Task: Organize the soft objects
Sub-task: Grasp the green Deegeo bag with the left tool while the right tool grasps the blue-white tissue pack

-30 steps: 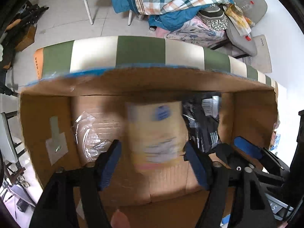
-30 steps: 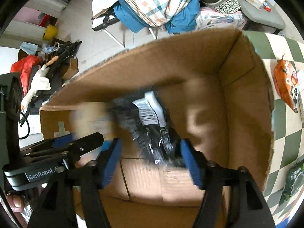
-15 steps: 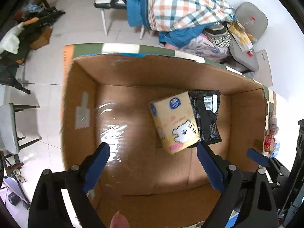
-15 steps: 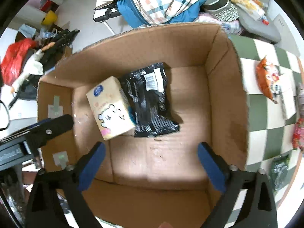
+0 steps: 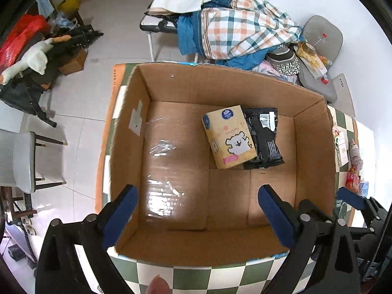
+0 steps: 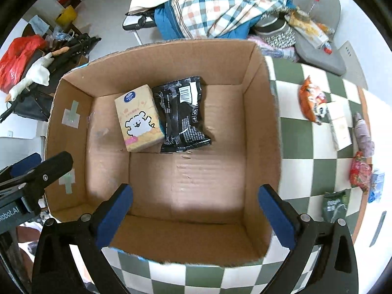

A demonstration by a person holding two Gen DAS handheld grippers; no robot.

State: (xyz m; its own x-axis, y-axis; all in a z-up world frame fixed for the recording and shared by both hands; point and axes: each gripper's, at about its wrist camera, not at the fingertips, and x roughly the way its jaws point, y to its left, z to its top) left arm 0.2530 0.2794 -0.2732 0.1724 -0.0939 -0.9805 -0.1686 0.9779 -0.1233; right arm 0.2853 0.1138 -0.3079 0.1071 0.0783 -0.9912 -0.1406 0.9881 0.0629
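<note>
I have both grippers, left (image 5: 197,210) and right (image 6: 194,209), spread wide and empty above the box (image 6: 259,127); inside lie the tissue pack (image 6: 138,117), printed with a white bear, and touching it the black bag (image 6: 182,115) showing a barcode; "Robot.AI" reads on the left gripper's body.

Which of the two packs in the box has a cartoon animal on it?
The yellow tissue pack, showing a white cartoon bear; the black pack beside it shows only a barcode and print.

both grippers (image 5: 197,214) (image 6: 193,212) raised (jaws opened), packs dropped.
</note>
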